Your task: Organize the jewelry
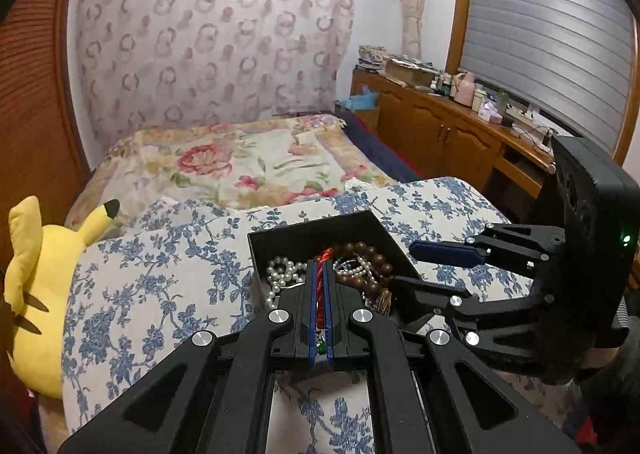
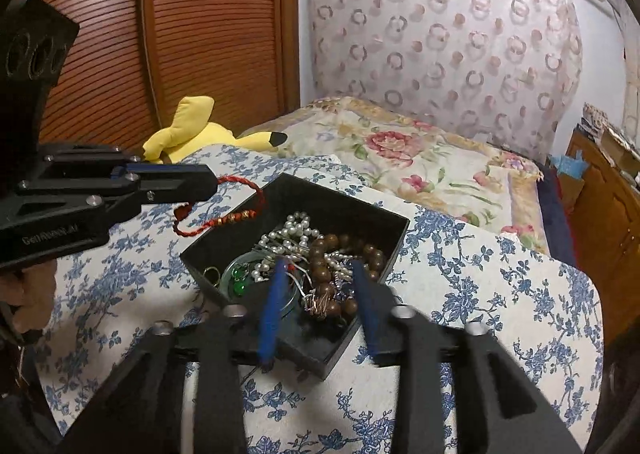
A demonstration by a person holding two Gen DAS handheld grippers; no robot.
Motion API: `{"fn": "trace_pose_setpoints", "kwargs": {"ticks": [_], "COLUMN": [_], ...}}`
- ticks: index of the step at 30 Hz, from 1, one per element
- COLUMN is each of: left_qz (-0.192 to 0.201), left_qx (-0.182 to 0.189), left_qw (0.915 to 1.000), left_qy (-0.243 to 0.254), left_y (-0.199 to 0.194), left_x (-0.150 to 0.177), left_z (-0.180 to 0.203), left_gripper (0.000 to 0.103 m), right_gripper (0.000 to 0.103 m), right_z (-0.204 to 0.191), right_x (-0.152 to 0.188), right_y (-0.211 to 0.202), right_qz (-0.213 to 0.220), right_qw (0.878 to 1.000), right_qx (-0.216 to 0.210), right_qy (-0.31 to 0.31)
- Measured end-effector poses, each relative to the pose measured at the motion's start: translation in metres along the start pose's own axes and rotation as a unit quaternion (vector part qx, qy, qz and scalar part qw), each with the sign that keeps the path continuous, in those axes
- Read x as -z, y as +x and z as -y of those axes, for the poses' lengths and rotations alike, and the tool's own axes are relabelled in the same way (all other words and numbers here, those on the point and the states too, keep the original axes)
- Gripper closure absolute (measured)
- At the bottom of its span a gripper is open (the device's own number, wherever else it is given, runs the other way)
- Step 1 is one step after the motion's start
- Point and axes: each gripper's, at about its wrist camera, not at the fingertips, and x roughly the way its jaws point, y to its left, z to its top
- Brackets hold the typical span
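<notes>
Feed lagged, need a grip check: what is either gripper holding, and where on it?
Left gripper pinches the red cord bracelet by one end of its loop; the beaded part hangs over the black box. Right gripper is open, empty.

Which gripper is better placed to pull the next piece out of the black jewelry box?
Right. The right gripper is open directly over the black jewelry box, above the brown wooden bead bracelet. The left gripper is shut on the red braided cord bracelet.
</notes>
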Motion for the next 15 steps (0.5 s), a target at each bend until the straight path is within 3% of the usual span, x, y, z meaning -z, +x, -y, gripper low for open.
{"fn": "trace_pose_setpoints", "kwargs": {"ticks": [5,7,9,12,13,14,15], "left_qz": [-0.002,-0.001,0.002,0.013,0.013,0.014,0.018], "left_qx": [-0.007,-0.015,-0.017,-0.025,-0.028,-0.034,-0.041], "left_qw": [1.0,0.9999,0.9998,0.9996,0.9995,0.9993,0.999], "left_qy": [0.0,-0.002,-0.005,-0.006,-0.007,-0.008,-0.007], "left_y": [0.007,0.008,0.008,0.003,0.002,0.001,-0.001], "left_x": [-0.002,-0.003,-0.003,-0.001,0.0,0.001,0.003], "left_z": [0.001,0.001,0.001,0.0,0.0,0.0,0.0], "left_gripper": [0.101,0.096,0.062,0.048,0.043,0.03,0.026], "right_gripper": [0.063,0.063,0.063,0.062,0.062,0.061,0.058], "right_z": [0.003,0.004,0.006,0.008,0.008,0.009,0.01], "right_x": [0.002,0.005,0.008,0.013,0.015,0.016,0.019], "right_y": [-0.005,-0.008,-0.011,-0.019,-0.023,-0.025,-0.03], "right_qz": [0.004,0.006,0.008,0.015,0.018,0.021,0.027], "right_qw": [1.0,1.0,1.0,0.999,0.999,0.999,0.999], "right_qx": [0.003,0.006,0.01,0.019,0.022,0.024,0.027], "right_qy": [0.005,0.008,0.013,0.021,0.025,0.028,0.033]}}
